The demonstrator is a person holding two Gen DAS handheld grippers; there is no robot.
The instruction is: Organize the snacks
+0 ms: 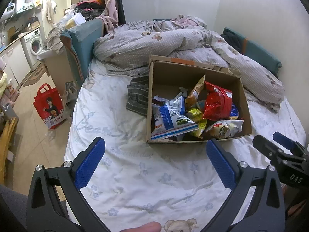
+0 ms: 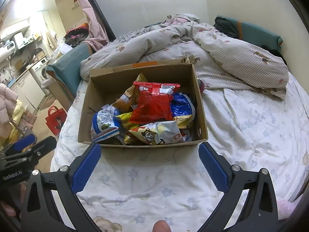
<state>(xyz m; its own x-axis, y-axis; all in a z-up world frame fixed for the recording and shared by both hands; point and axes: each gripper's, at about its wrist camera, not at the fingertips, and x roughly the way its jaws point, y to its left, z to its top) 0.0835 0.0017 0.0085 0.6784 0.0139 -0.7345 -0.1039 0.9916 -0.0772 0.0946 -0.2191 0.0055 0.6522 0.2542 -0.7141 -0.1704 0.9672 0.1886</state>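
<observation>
An open cardboard box (image 1: 245, 104) (image 2: 85, 114) sits on the bed and holds several snack bags: a red bag (image 1: 218, 104) (image 2: 154, 102), a blue-and-white bag (image 1: 170, 116) (image 2: 105, 122), a white cartoon bag (image 1: 224, 128) (image 2: 156, 133), yellow bags (image 1: 196, 116) and a blue bag (image 2: 181, 104). My left gripper (image 1: 155, 145) is open and empty, just in front of the box. My right gripper (image 2: 149, 150) is open and empty at the box's near wall. The right gripper also shows in the left wrist view (image 1: 274, 147), and the left gripper shows at the left edge of the right wrist view (image 2: 29, 145).
The bed has a white floral sheet (image 1: 135, 170) (image 2: 251, 127). A rumpled checked duvet (image 1: 173, 40) (image 2: 222, 54) lies behind the box. A grey striped cloth (image 1: 138, 96) lies left of the box. A red tote bag (image 1: 49, 106) (image 2: 56, 119) stands on the floor.
</observation>
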